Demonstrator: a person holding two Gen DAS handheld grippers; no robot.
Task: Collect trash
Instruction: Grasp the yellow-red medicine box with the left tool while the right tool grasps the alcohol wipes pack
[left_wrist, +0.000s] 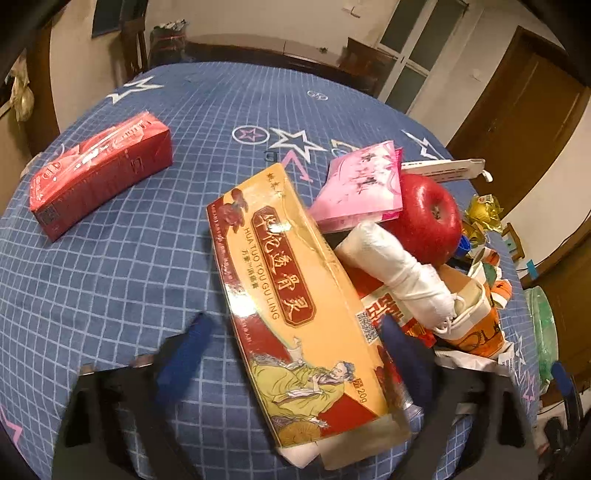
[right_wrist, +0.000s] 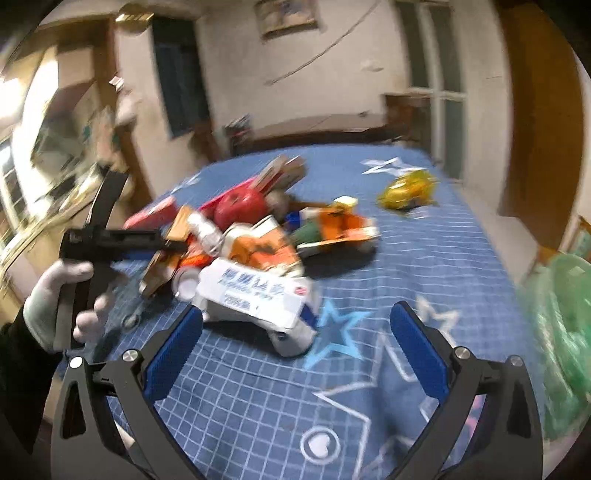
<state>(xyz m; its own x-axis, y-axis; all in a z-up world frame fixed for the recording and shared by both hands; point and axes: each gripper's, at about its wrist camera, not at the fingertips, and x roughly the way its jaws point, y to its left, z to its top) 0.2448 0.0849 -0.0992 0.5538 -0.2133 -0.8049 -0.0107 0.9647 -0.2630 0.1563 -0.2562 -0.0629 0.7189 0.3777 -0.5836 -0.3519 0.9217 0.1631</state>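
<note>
Nearest my left gripper (left_wrist: 291, 339) is the long yellow medicine box (left_wrist: 295, 295), lying lengthwise between the blue pads. The jaws stand fairly wide; the right pad overlaps the box's edge, the left pad stands off it, so I read this as straddling, not yet a grip. The gripper tilts steeply down at the box, which suits closing across its narrow width. The box leans on the trash pile toward the right edge of the table (left_wrist: 155, 266): a rolled white bundle (left_wrist: 399, 269), an orange paper cup (left_wrist: 476, 317), a pink packet (left_wrist: 362, 184), with a red apple (left_wrist: 428, 218) among them, which I judge not to be trash. A red carton (left_wrist: 99, 173) sits well apart near the left edge. From the right wrist view, blurred, my right gripper (right_wrist: 295, 347) is wide open and empty, angled down over bare cloth just short of a white-and-blue box (right_wrist: 255, 295) at the pile's near side. A white-gloved hand (right_wrist: 62, 302) holds the other tool's handle at far left. Beyond the pile, a gold wrapper (right_wrist: 406, 188) lies alone toward the far edge.
</note>
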